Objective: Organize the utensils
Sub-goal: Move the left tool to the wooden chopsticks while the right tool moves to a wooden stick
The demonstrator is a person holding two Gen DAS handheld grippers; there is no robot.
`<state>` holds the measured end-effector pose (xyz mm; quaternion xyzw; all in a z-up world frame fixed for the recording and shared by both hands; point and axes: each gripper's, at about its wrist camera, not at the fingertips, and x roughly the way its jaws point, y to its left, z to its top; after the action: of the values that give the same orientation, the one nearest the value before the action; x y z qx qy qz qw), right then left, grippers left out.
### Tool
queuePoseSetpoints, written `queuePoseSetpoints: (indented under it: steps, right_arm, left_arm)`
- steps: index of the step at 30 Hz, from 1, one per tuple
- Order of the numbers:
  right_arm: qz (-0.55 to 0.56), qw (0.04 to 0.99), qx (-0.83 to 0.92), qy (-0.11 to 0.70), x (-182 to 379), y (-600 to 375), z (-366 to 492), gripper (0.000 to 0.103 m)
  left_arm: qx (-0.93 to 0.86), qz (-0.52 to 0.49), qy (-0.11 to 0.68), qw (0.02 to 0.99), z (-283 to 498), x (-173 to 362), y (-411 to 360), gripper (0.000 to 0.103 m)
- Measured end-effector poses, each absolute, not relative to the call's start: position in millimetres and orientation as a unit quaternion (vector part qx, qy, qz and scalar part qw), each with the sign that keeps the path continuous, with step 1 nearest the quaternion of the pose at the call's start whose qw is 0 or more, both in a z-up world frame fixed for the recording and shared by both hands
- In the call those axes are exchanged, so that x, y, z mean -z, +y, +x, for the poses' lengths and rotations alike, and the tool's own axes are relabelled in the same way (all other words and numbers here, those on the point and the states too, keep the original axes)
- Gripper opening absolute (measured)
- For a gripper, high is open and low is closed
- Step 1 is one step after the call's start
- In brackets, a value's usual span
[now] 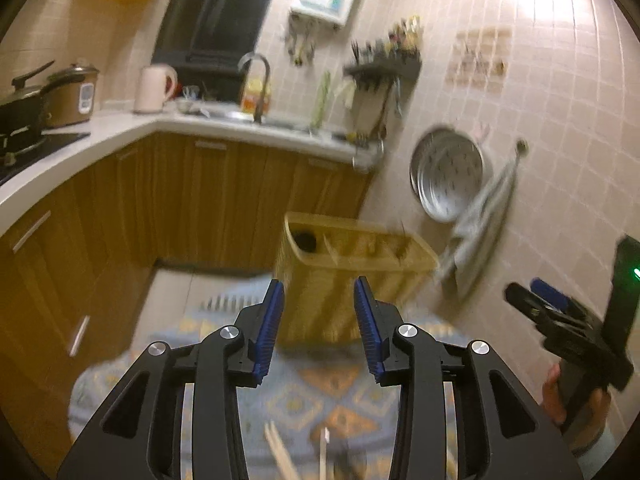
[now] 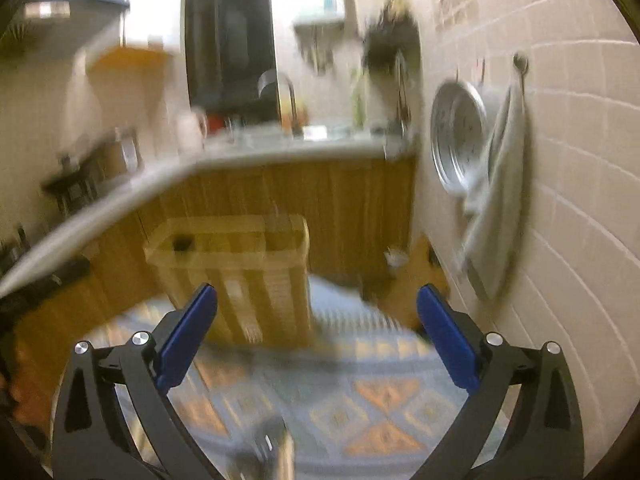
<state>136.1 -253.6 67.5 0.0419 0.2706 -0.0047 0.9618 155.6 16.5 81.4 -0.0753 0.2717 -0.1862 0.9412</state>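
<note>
A yellow slotted utensil holder (image 1: 352, 276) stands on a table with a blue patterned cloth (image 1: 320, 392); it also shows in the right wrist view (image 2: 236, 276). My left gripper (image 1: 319, 288) is open and empty, held just in front of the holder. Pale chopsticks (image 1: 280, 452) and a utensil handle (image 1: 324, 448) lie on the cloth below it. My right gripper (image 2: 316, 294) is wide open and empty, facing the holder; it shows at the right of the left wrist view (image 1: 536, 292). A blurred utensil (image 2: 272, 448) lies on the cloth below it.
A tiled wall on the right carries a hanging metal pan (image 1: 448, 176) and a grey towel (image 1: 480, 224). Behind the table run wooden cabinets (image 1: 224, 192) with a white counter (image 1: 120, 132), sink tap, kettle and pots. Both views are motion-blurred.
</note>
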Motion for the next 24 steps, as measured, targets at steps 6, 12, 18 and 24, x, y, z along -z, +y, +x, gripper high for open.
queuePoseSetpoints:
  steps: [6,12,18,24]
  right_arm:
    - [0.046,0.910,-0.038,0.411,-29.9,-245.5,129.7,0.095]
    - [0.064,0.871,-0.065,0.482,-0.5,-239.3,120.7,0.095]
    - [0.070,0.846,-0.074,0.524,10.2,-240.2,127.2,0.091]
    - [0.069,0.794,-0.098,0.596,38.3,-243.5,144.9,0.053]
  left_arm:
    - [0.205,-0.057,0.363,0.907,130.5,-52.3,19.5,0.035]
    - [0.195,-0.052,0.455,0.867,129.7,-4.6,27.5,0.035]
    - [0.177,-0.044,0.516,0.837,137.6,36.8,24.1,0.035]
    - [0.158,-0.010,0.525,0.836,139.5,48.4,11.4,0.033]
